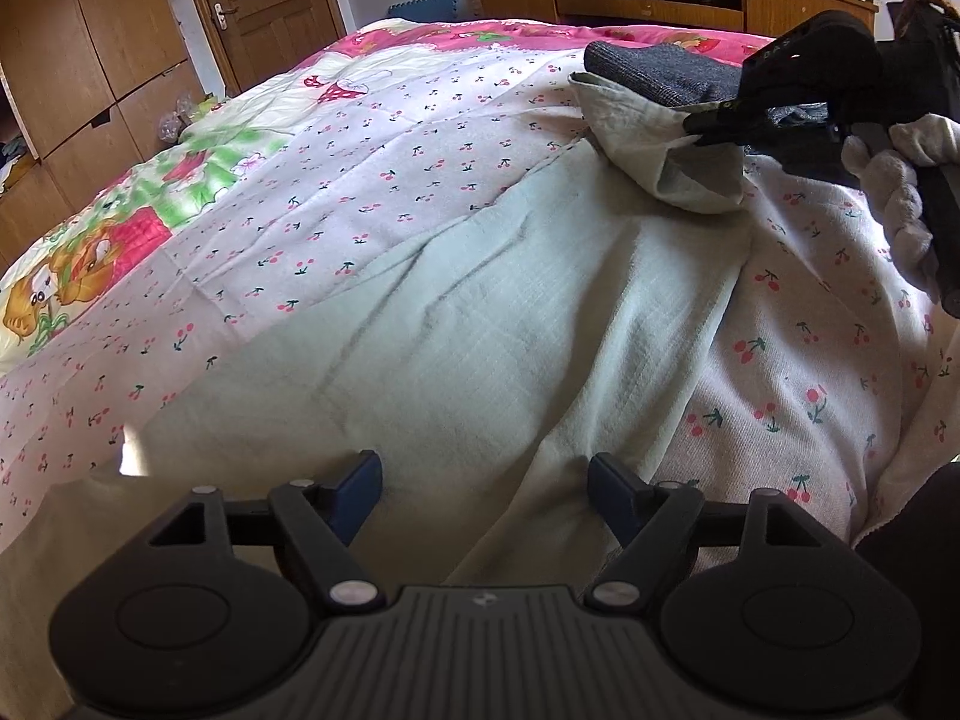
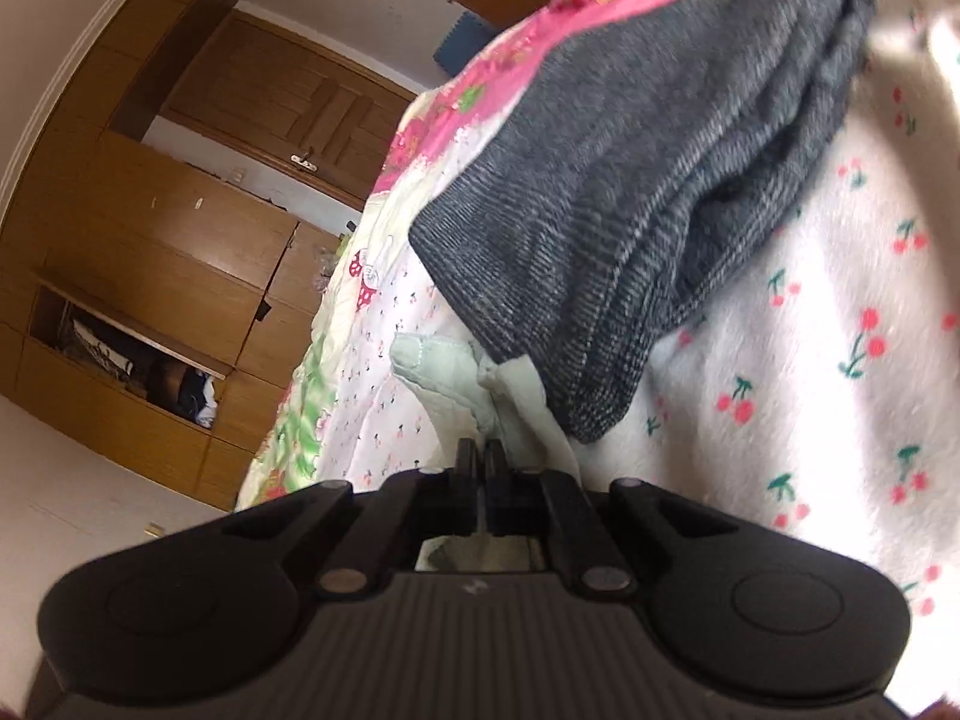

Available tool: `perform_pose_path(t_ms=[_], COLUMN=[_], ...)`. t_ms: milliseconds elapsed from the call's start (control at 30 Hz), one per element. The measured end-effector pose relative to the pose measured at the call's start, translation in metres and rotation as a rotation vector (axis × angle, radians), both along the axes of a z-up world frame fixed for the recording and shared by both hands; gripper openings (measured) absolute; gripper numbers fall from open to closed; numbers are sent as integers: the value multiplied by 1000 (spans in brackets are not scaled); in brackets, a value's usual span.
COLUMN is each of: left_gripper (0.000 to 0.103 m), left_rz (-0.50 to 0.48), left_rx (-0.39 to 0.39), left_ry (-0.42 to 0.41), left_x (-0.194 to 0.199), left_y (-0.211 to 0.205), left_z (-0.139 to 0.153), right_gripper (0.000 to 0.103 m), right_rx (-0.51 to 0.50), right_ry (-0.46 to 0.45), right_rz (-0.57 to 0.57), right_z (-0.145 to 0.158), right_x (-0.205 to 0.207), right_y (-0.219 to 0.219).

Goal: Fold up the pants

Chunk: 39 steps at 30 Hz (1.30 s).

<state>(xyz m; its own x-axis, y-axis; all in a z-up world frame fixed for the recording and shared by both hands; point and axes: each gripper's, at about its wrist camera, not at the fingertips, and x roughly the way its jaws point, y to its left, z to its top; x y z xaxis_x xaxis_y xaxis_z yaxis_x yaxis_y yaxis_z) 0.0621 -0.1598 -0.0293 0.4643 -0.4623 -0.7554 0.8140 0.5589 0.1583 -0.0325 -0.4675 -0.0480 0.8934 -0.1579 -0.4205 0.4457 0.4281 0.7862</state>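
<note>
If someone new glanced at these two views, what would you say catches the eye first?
First, the pale green pants spread across the cherry-print bedspread, with the open left gripper poised over their near end. At the far right, the right gripper is shut on a lifted corner of the pants, beside a folded dark grey garment.

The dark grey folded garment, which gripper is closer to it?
Right. The right gripper pinches pale pants right beside the grey garment; the left gripper hovers open, far down the pants.

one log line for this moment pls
step: fold pants | left gripper: open above pale green pants | right gripper: shut on pants hem, lifted | beside: grey garment | surface: bed quilt
</note>
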Motion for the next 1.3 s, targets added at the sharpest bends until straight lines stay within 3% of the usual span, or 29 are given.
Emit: perform_pose_path(t_ms=[133,267,367,600,700,833,1000,1133,1233,1300], left_gripper=[90,91,92,93,93,93,93,93,93,93], left_rz=[-4,-4,-11,-9,-5,-9,-13,-8,0,1], left_rx=[0,3,7,3,-5,-10,-10,-11,-22,-26], left_ry=[-3,-7,-15,-10,-8,-7,-7,-5,7,10], left_x=[1,0,-1,0,0,1,0,-1,0,0], left_y=[-1,-2,-2,-1,0,2,3,8,11,11], left_z=[-2,-1,-1,-2,-2,-2,-2,0,0,-1], right_gripper=[4,6,5,6,9,36,38,53,67,67], right_rx=[-67,-115,-230,-448,-476,-439,-240,-99,-69,-46], right_ry=[26,42,49,190,193,186,142,30,-31,-63], right_rz=[-41,-16,4,69,75,38,60,25,-9,-20], right_z=[5,7,23,35,37,38,16,8,9,8], right_x=[-23,-16,-10,16,8,-19,-21,-14,-21,-28], right_y=[0,2,11,20,25,27,17,2,-3,-5])
